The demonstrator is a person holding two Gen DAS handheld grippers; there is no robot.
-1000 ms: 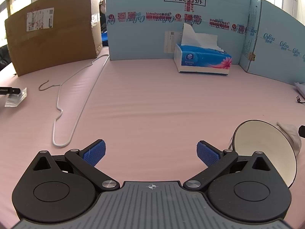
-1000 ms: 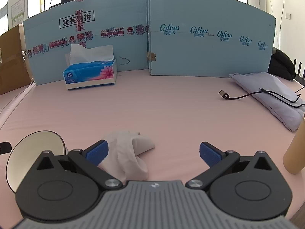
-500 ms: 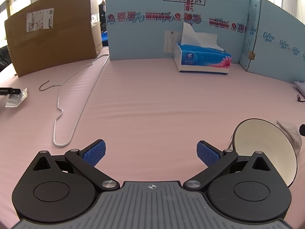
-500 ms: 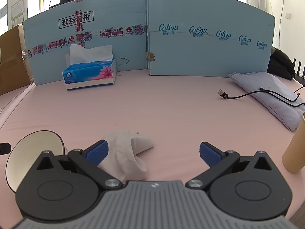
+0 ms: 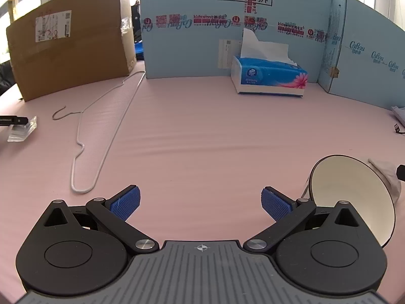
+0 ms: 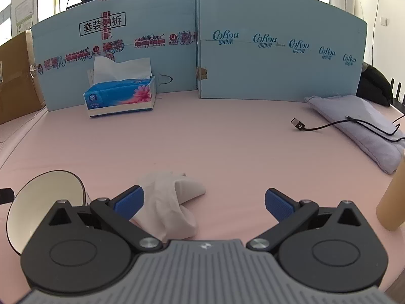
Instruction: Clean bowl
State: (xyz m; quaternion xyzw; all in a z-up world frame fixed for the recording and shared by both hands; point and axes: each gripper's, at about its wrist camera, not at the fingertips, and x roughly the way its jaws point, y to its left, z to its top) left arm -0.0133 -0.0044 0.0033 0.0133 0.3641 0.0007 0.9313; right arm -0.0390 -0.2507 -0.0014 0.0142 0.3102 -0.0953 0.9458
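A cream bowl (image 5: pixel 351 192) with a dark rim lies tilted on the pink surface, to the right of my left gripper (image 5: pixel 200 201); it also shows in the right wrist view (image 6: pixel 48 200) at the left. A pale pink cloth (image 6: pixel 172 200) lies crumpled beside the bowl, just ahead of my right gripper (image 6: pixel 204 201) and near its left finger; its edge shows in the left wrist view (image 5: pixel 387 174). Both grippers are open and empty, low over the surface.
A blue tissue box (image 5: pixel 269 78) (image 6: pixel 121 95) stands by the blue cardboard wall (image 6: pixel 253 58). A wire hanger (image 5: pixel 101 131) and a brown box (image 5: pixel 68 43) are at the left. A USB cable (image 6: pixel 319 128), a folded grey cloth (image 6: pixel 364 126) and a tan cup (image 6: pixel 392 200) are at the right.
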